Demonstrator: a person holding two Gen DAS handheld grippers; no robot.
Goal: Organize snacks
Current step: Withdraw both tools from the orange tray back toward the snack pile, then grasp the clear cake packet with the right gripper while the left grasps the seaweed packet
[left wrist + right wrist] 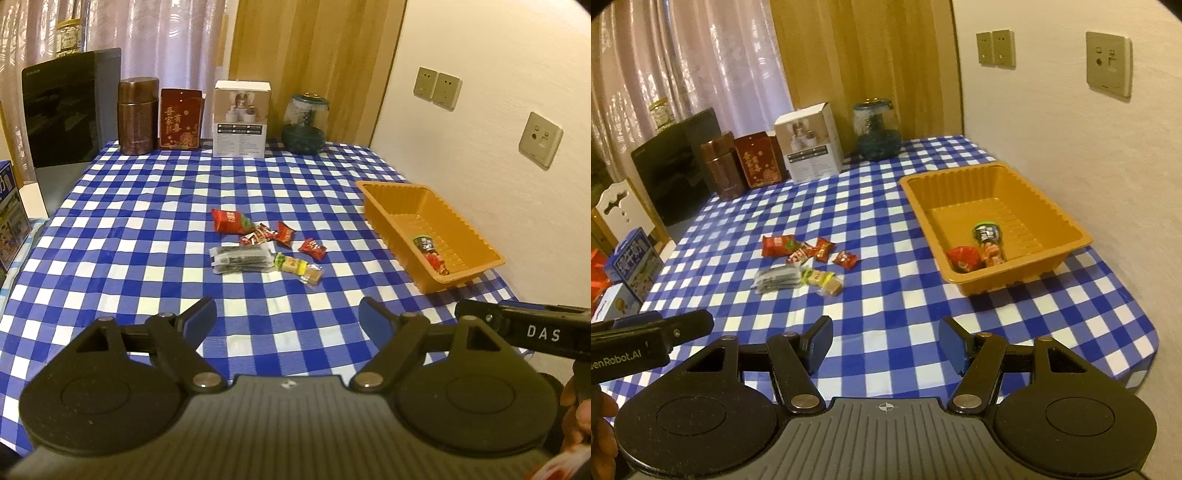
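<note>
A: Seven loose snack packets (264, 245) in one cluster mid-desk: four crinkled red foil ones, one flat dark pack in clear film, two small squares in clear wrap, one yellow-green, one tan.

B: Tray?

A: One orange moulded-plastic tray (1034, 206), rectangular, ribbed walls and floor, at the right side of the desk (147, 206) near the wall. Holds a red packet (964, 256) and a dark-topped packet (988, 240) in its near corner.

B: Surface and room?

A: Glossy blue-and-white checked cloth. Cream textured wall with three socket plates, wood panel, sheer pinkish curtain. Back row: one brown cylindrical canister, one red tin, one white carton, one green-lidded glass jar.

B: Grippers?

A: Left gripper (287, 317), blue pads spread wide, nothing between. Right gripper (884, 341), pads parted, empty too. Both hover over the near desk edge, short of the cluster.
</note>
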